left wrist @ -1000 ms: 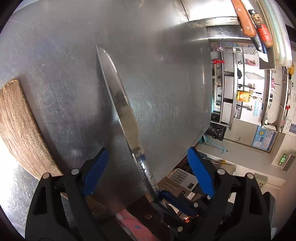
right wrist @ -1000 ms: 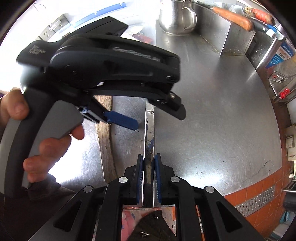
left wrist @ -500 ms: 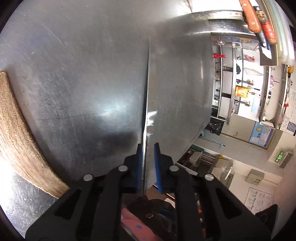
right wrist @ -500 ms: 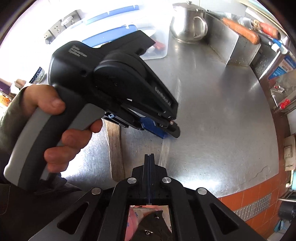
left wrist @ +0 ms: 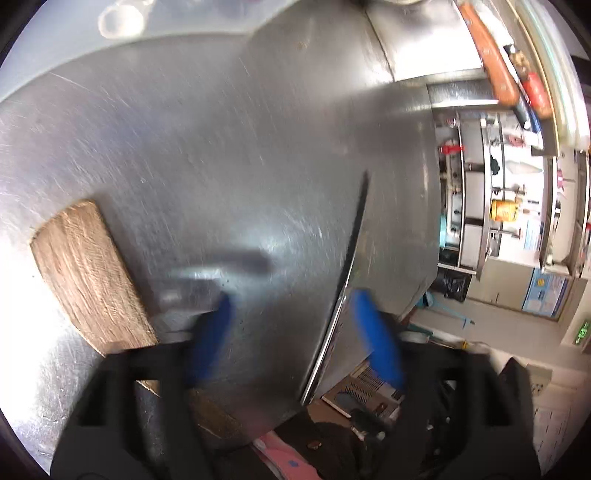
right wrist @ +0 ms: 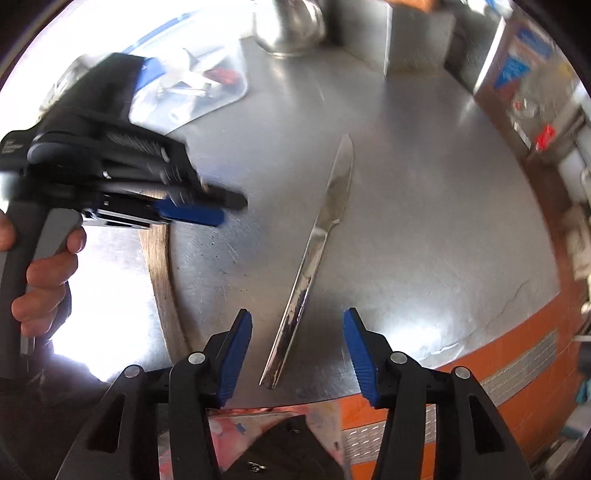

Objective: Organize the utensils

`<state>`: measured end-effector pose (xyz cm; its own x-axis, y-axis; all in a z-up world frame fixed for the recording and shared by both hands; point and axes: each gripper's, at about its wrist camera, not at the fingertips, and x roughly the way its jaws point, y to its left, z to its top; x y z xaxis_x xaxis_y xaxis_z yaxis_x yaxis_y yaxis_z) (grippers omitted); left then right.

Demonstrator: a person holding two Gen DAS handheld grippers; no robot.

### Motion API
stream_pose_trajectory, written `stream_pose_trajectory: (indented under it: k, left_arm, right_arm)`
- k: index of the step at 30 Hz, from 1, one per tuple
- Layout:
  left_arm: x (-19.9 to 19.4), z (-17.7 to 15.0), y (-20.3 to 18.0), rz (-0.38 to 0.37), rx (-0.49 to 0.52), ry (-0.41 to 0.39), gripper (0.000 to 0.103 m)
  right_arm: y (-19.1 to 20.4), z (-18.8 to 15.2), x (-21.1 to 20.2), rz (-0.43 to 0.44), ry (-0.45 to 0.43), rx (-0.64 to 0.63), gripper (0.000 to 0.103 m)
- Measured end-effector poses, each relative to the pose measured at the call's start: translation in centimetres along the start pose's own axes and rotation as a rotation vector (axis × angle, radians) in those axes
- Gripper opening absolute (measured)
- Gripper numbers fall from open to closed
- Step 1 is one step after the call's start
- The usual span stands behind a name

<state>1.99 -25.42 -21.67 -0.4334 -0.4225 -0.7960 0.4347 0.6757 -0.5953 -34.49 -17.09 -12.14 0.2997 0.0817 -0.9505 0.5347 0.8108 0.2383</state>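
Observation:
A steel table knife [right wrist: 317,254] lies flat on the steel counter [right wrist: 424,229], tip pointing away, handle end near the front edge. My right gripper [right wrist: 297,350] is open and empty, its blue pads on either side of the knife's handle, above it. In the left wrist view the knife [left wrist: 345,280] shows edge-on between the blurred blue pads. My left gripper [left wrist: 291,332] is open and empty; it also shows in the right wrist view [right wrist: 195,214], left of the knife and apart from it.
A wooden board [left wrist: 88,273] lies at the left on the counter. A clear plastic tray with utensils [right wrist: 199,92] and a steel kettle [right wrist: 295,26] stand at the back. Knives with orange handles [left wrist: 495,59] rest on a steel box at the back right.
My left gripper has opened, let go of the knife and moved off to the left. My right gripper has opened too. The knife now lies loose on the counter.

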Motion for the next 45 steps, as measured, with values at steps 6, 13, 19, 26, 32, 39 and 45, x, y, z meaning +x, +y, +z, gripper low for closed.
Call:
stream_pose_trajectory:
  k: [6,13,19,26,32,39,45]
  left_arm:
    - [-0.4,0.2,-2.0,0.013,0.073,-0.002,0.078]
    - [1.5,0.6,-2.9,0.013,0.088,0.058,0.078]
    - [3.8,0.3,-3.0,-0.015,0.069,0.140,0.078]
    - [3.5,-0.2,-2.6,0.019,0.059,0.133,0.078]
    - [2.3,-0.7,-1.3,0.045,0.017,0.107,0.078]
    - [1.6,-0.4,-0.3,0.044,-0.011,0.087,0.079]
    - [0.9,-0.9,1.0,0.026,-0.051,0.061,0.079]
  right_arm:
    - [2.3,-0.1,3.4,-0.056,0.094,-0.051,0.051]
    - [3.6,-0.2,4.1,-0.078,0.075,-0.082,0.020]
    - [1.7,-0.1,2.5,0.047,0.020,-0.030,0.000]
    - [2.2,0.6,3.1,-0.041,0.028,-0.056,0.002]
    - [3.4,-0.7,1.3,-0.067,-0.042,-0.129,0.080]
    - [5.5,0.4,3.9,-0.197,0.063,-0.315,0.084]
    - [5.7,0.8,6.8,-0.153,0.188,-0.346,0.099]
